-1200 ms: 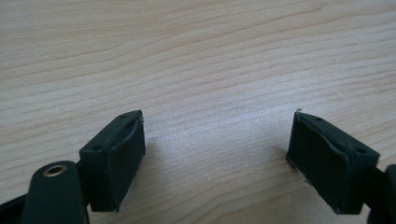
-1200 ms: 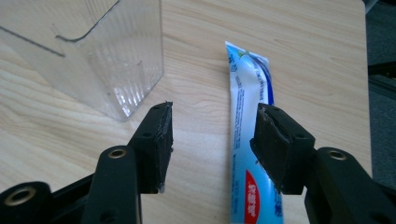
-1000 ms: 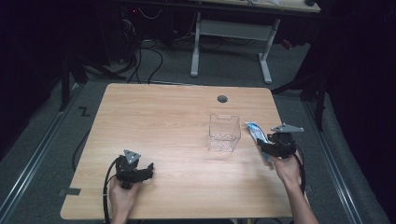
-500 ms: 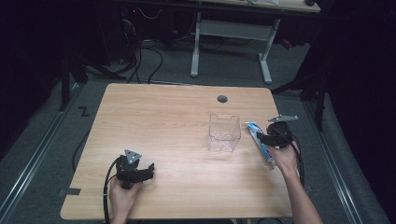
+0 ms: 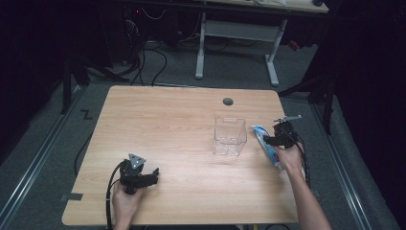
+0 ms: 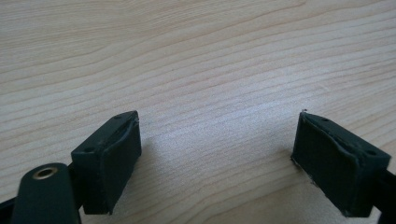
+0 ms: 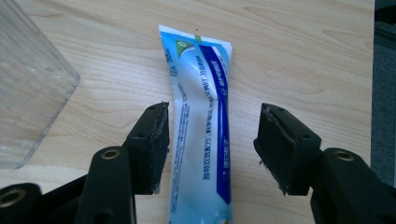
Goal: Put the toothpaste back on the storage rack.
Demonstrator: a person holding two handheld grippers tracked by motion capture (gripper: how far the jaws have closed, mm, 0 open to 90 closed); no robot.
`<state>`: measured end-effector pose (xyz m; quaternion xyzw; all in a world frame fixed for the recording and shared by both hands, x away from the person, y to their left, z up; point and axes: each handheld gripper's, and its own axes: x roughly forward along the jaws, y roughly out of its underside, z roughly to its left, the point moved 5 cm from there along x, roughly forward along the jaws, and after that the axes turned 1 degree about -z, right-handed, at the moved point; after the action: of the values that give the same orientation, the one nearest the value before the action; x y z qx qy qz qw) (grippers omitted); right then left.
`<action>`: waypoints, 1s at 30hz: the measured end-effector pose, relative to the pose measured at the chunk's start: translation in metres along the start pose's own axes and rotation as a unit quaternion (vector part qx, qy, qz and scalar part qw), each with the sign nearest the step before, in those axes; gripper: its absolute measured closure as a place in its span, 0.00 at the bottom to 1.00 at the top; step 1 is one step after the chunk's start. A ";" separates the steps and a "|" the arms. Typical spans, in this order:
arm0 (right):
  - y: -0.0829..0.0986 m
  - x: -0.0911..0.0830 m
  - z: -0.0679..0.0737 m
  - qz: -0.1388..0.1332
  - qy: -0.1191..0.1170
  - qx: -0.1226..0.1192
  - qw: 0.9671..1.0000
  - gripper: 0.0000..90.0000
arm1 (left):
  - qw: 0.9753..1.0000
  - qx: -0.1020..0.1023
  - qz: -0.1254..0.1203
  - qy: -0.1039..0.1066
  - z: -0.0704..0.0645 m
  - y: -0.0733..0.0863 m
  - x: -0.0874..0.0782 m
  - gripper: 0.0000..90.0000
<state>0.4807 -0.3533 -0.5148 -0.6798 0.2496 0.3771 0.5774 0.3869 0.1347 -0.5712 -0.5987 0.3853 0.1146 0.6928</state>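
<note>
Flat white-and-blue plastic toothpaste tube [image 7: 201, 126] lying on the light wood-grain counter [image 5: 167, 124], near the right edge, just right of the clear square plastic box [image 5: 230, 136]. Seen up close in the right gripper view: crimped end pointing away, blue stripe down one side, small print too fine to read. Right gripper [image 7: 210, 149] straddling the tube, jaws spread wide, one on each side, not pinching anything, small gap to the tube on the left side and a wider one on the right. Corner of the clear box poking in at the left of that view.

From the high view, just a blue-white sliver [image 5: 266, 143] partly under the right gripper [image 5: 282, 136], so no way to judge the jaw gap from up there. Left gripper [image 5: 139, 173] parked near the front-left of the counter, well apart from everything. Left gripper view: bare wood grain between jaws spread wide, nothing held.

Compared with a second ago: right gripper moved a bit farther over the tube, left gripper same spot, box and tube unmoved.
</note>
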 end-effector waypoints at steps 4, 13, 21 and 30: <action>-0.004 0.008 -0.003 0.011 0.001 0.003 1.000 0.47 | 1.000 0.000 0.000 0.000 0.000 0.000 0.000 0.17; -0.010 0.023 -0.002 0.027 -0.008 0.013 1.000 0.46 | 1.000 0.000 0.000 0.000 0.000 0.000 0.000 0.17; -0.009 0.036 0.001 0.052 -0.011 0.012 0.999 0.46 | 1.000 0.000 0.000 -0.001 0.000 0.000 0.000 0.17; -0.007 0.044 0.011 0.066 -0.006 -0.013 0.998 0.54 | 1.000 0.000 0.001 -0.001 0.000 0.000 0.000 0.17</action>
<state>0.5103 -0.3371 -0.5464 -0.6671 0.2859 0.4215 0.5437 0.3869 0.1345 -0.5712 -0.5986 0.3850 0.1155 0.6929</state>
